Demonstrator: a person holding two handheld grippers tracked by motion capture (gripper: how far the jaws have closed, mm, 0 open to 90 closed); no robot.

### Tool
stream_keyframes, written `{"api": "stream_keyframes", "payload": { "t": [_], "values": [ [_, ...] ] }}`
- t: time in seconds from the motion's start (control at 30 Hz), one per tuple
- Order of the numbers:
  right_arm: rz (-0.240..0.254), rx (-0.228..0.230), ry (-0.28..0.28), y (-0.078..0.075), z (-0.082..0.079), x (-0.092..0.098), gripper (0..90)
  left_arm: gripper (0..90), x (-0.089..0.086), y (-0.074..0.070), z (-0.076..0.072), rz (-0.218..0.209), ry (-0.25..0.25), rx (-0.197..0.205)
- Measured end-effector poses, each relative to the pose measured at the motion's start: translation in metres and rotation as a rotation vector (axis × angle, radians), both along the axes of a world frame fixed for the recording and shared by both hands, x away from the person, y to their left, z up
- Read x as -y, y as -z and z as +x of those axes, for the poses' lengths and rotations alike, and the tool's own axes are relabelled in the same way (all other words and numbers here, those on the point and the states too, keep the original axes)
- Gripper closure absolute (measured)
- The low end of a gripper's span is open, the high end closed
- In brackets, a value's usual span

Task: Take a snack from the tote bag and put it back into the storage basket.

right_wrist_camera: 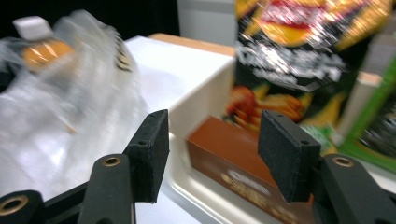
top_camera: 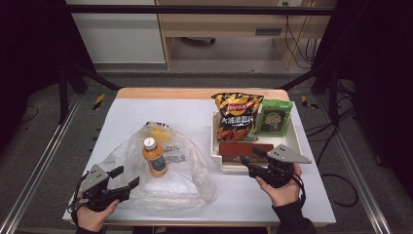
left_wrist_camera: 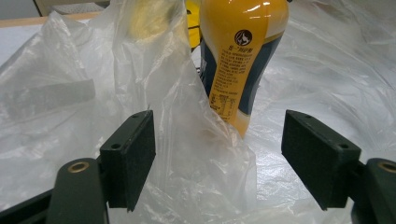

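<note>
Your right gripper (top_camera: 254,159) stands with its jaws well apart and nothing between the pads; it hovers at the near edge of the white plastic tray (top_camera: 215,146). In the right gripper view the long brown cardboard box (right_wrist_camera: 233,163) lies in the tray just beyond the jaws, its printed lettering blurred past reading. Behind it stand the black-and-orange crisp bag (top_camera: 237,116) and the green rectangular packet (top_camera: 274,117) (both cut off at the top and right of that view).

Your left gripper (top_camera: 124,177) is also wide open and grips nothing, though in the left gripper view a fold of the crumpled clear plastic bag (left_wrist_camera: 196,154) rises between its pads. Whether that film touches a pad is hard to tell. The orange juice bottle with a white cap (top_camera: 154,157) stands upright inside the bag; its cap is cut off in the left gripper view. A yellowish thing deeper in the bag is too veiled to identify.
</note>
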State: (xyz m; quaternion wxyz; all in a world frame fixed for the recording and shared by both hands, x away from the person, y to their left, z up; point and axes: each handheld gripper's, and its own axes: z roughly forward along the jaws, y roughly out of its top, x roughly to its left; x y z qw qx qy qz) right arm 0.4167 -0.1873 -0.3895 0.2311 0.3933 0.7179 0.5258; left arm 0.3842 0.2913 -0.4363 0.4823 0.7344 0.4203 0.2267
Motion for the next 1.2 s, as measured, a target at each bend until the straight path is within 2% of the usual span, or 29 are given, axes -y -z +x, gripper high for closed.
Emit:
{"api": "stream_keyframes", "payload": {
  "t": [0.1, 0.2, 0.5, 0.6, 0.7, 0.87, 1.2],
  "values": [
    [-0.002, 0.015, -0.021, -0.004, -0.002, -0.008, 41.5, 25.6, -0.001, -0.005, 0.000, -0.009, -0.007, 0.015],
    [-0.008, 0.010, -0.031, -0.002, -0.001, -0.010, 40.8, 25.7, 0.000, -0.014, 0.000, -0.016, -0.010, 0.040],
    [-0.005, -0.016, -0.015, 0.010, 0.004, -0.001, 38.9, 25.6, 0.014, -0.046, 0.001, -0.037, 0.007, 0.111],
    [-0.010, -0.016, -0.009, 0.012, 0.003, 0.004, 38.5, 25.4, 0.022, -0.058, 0.005, -0.051, 0.016, 0.133],
    [-0.011, -0.017, -0.003, 0.015, 0.002, 0.009, 37.7, 25.2, 0.031, -0.065, 0.013, -0.044, 0.023, 0.143],
    [-0.017, -0.030, 0.012, 0.022, 0.002, 0.016, 37.3, 25.2, 0.043, -0.064, 0.025, -0.040, 0.031, 0.130],
    [-0.027, -0.048, 0.021, 0.029, 0.002, 0.022, 37.5, 25.7, 0.055, -0.038, 0.047, -0.006, 0.019, 0.054]
  ]
}}
